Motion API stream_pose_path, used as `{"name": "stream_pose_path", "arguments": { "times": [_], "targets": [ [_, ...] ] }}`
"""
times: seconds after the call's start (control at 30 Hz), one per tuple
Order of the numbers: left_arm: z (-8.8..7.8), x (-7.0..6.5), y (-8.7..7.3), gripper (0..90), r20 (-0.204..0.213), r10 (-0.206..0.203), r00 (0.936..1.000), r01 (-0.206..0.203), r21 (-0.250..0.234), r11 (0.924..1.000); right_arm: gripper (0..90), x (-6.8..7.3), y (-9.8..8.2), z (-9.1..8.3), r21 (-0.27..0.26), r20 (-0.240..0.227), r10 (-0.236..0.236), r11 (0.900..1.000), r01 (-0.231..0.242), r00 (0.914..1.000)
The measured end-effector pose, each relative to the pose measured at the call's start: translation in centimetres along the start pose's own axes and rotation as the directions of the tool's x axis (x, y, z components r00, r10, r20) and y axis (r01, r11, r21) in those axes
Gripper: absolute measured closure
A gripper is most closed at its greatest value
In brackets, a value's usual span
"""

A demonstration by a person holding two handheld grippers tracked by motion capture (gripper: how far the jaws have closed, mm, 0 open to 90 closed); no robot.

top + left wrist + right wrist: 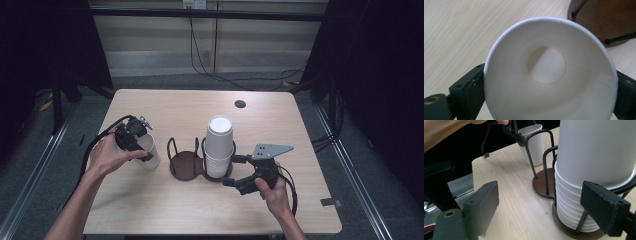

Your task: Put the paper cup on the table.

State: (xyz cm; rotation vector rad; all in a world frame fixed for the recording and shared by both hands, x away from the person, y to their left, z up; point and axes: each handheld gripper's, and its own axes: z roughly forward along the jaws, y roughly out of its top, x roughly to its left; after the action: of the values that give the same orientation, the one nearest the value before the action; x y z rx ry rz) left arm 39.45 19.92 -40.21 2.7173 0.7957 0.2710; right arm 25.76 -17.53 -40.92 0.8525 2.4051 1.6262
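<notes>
Single cup upright on table left of the holder, left gripper straddling its rim; right gripper parked by the stack.

The paper cup (148, 152) stands mouth up on the table (165, 205), just left of the empty ring of the cup holder (184, 162), its long axis vertical. The left gripper (134, 142) comes down from above, one jaw on each side of the rim; whether the pads press on it cannot be told. The right gripper (234, 171) is spread wide, holding nothing, one jaw beside the cup stack (219, 146). The left hand is the nearer one; the empty ring lies to the cup's right.
</notes>
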Motion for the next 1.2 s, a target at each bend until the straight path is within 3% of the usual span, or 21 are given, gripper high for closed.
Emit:
{"name": "stream_pose_path", "arguments": {
  "times": [0.1,0.2,0.37,0.4,0.63,0.67,0.8,0.87,0.9,0.93,1.0,1.03,1.2],
  "targets": [
    [0.2,0.2,0.2,6.1,-0.005,-0.019,0.9998,0.019,0.014,0.9997,17.1,0.1,0.0,-0.1,-0.012,0.007,-0.008,1.0,0.008,0.9999],
    [0.4,0.2,0.2,5.9,0.007,0.008,0.9999,-0.008,0.019,0.9998,17.0,0.2,0.1,-0.3,-0.015,0.003,-0.013,1.0,0.013,0.9999],
    [0.6,0.3,0.2,5.7,0.013,-0.011,0.9999,0.01,0.032,0.9994,17.0,0.1,0.0,-0.5,-0.017,0.01,-0.008,1.0,0.008,0.9999],
    [0.8,0.2,0.2,5.7,-0.001,-0.016,0.9999,0.016,0.038,0.9991,17.0,0.0,0.0,-0.5,-0.018,0.012,-0.007,1.0,0.007,0.9999],
    [1.2,0.1,0.0,5.8,-0.004,-0.001,1.0,0.001,0.046,0.9989,17.0,0.1,0.0,-0.4,-0.011,0.003,-0.009,1.0,0.009,1.0],
    [1.4,0.3,-0.2,6.4,0.023,0.008,0.9997,-0.009,0.049,0.9987,17.0,0.1,0.0,-0.4,-0.01,0.003,-0.009,1.0,0.009,1.0],
    [1.7,0.7,-0.7,6.4,0.054,-0.012,0.9985,0.009,0.052,0.9986,17.0,0.0,-0.1,-0.3,-0.012,0.001,-0.006,1.0,0.006,1.0],
    [1.8,0.8,-0.8,6.4,0.063,0.001,0.998,-0.004,0.053,0.9986,17.0,0.1,-0.1,-0.3,-0.008,0.0,-0.007,1.0,0.007,1.0],
    [1.9,0.7,-1.0,6.4,0.079,-0.009,0.9968,0.005,0.045,0.999,17.0,0.1,-0.1,-0.3,-0.008,0.0,-0.007,1.0,0.007,1.0],
    [2.0,0.9,-1.3,6.4,0.106,0.006,0.9944,-0.011,0.049,0.9987,17.0,0.0,-0.1,-0.3,-0.009,0.0,-0.005,1.0,0.005,1.0],
    [2.1,0.9,-1.5,6.4,0.089,-0.002,0.9961,-0.001,0.035,0.9994,17.0,0.0,-0.1,-0.3,-0.009,0.0,-0.004,1.0,0.004,1.0],
    [2.1,1.0,-1.8,6.4,0.108,-0.014,0.994,0.011,0.034,0.9993,17.0,0.0,-0.1,-0.3,-0.01,-0.001,-0.004,1.0,0.004,1.0],
    [1.9,1.5,-3.2,6.4,0.126,-0.03,0.9916,0.03,0.002,0.9996,17.0,-0.1,-0.2,-0.2,-0.008,-0.001,0.001,1.0,-0.001,1.0]
  ]
}}
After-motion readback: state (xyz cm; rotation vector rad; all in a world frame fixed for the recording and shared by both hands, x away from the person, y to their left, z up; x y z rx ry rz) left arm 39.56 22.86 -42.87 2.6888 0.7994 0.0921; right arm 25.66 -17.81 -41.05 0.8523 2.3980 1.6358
